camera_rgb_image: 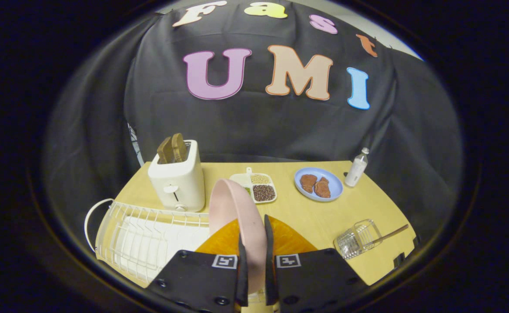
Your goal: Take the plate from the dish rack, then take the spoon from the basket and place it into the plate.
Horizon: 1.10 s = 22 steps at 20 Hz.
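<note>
A pink plate (232,206) stands on edge between my two black fingers (242,269), lifted above the wooden table (324,215). My gripper (254,250) is shut on its lower rim, one finger on each face. The white wire dish rack (141,239) lies just left of the fingers, below the plate. Right of the fingers, a clear basket (359,239) lies on its side with the wooden handle of the spoon (389,235) sticking out of it toward the table's right edge.
A white toaster (178,180) with two bread slices stands behind the rack. Beyond the plate sit a white divided tray of grains (261,187), a blue plate with two brown pieces (317,184) and a small white bottle (356,169).
</note>
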{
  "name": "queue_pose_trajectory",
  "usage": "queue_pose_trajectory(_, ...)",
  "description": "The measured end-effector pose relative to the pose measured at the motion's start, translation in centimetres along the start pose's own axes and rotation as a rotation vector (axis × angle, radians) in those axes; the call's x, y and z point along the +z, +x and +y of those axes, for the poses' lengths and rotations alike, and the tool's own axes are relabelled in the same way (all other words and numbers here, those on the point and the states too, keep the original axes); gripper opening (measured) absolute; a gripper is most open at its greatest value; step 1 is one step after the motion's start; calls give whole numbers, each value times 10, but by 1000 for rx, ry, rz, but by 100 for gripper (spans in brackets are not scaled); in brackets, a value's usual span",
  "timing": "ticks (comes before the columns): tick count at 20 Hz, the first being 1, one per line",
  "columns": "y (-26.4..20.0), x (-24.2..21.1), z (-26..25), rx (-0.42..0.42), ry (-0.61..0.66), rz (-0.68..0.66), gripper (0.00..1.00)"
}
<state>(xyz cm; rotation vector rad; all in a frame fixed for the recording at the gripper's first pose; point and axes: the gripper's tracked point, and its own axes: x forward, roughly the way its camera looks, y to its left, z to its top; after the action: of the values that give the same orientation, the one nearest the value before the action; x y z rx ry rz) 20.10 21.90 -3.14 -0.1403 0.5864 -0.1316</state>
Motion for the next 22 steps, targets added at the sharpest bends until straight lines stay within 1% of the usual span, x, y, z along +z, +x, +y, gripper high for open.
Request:
queue_pose_trajectory(3,-1,6,0,-18,-21,-30,18)
queue_pose_trajectory(4,-2,9,-1,-36,-31,-48,18)
queue_pose_trajectory(5,-6,23,-8,-68,-48,-104,18)
queue_pose_trajectory(7,-20,48,-5,-52,-18,-170,17)
queue_pose_trajectory(9,-35,62,-5,-24,16,-184,17)
queue_pose_trajectory(12,-59,72,-21,26,75,-196,17)
queue_pose_trajectory(14,-77,74,-42,37,100,-213,17)
queue_pose_trajectory(16,-95,70,-76,27,120,-231,17)
queue_pose_trajectory(19,-118,52,-136,-33,154,-250,17)
queue_pose_trajectory(22,-133,12,-185,-90,190,-225,17)
